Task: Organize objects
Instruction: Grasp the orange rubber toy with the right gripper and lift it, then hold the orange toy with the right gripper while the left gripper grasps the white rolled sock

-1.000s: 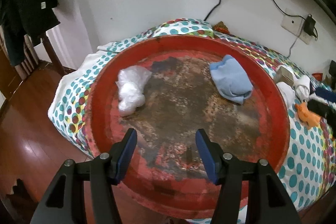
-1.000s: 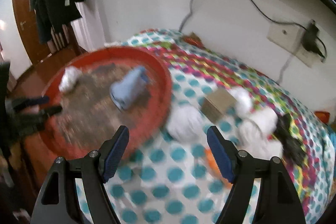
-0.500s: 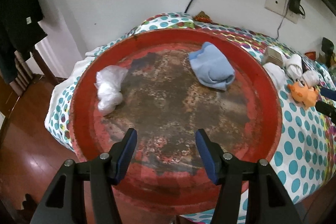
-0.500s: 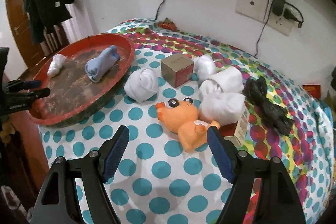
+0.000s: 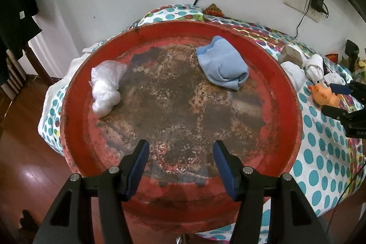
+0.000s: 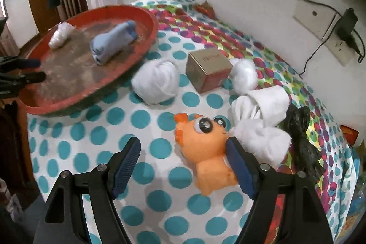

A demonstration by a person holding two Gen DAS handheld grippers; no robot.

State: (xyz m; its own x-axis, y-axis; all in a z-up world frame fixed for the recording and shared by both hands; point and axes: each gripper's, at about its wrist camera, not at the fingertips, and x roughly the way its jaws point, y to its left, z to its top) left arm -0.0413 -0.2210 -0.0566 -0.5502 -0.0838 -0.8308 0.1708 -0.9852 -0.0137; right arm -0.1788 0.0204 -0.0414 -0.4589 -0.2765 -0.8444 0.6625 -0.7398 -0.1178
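Right tongs (image 6: pixel 183 153) wide open, empty, over orange toy (image 6: pixel 205 150)

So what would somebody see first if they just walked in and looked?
Probably the big red tray at the table's edge, worn and rusty inside, with a rolled blue sock and a crumpled clear bag in it. Next, the orange plush toy with big eyes on the polka-dot cloth, right at the open right gripper.

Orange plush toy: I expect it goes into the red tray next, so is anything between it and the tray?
Mostly clear polka-dot cloth; the white sock bundle sits beside the direct line from the orange plush toy to the red tray.
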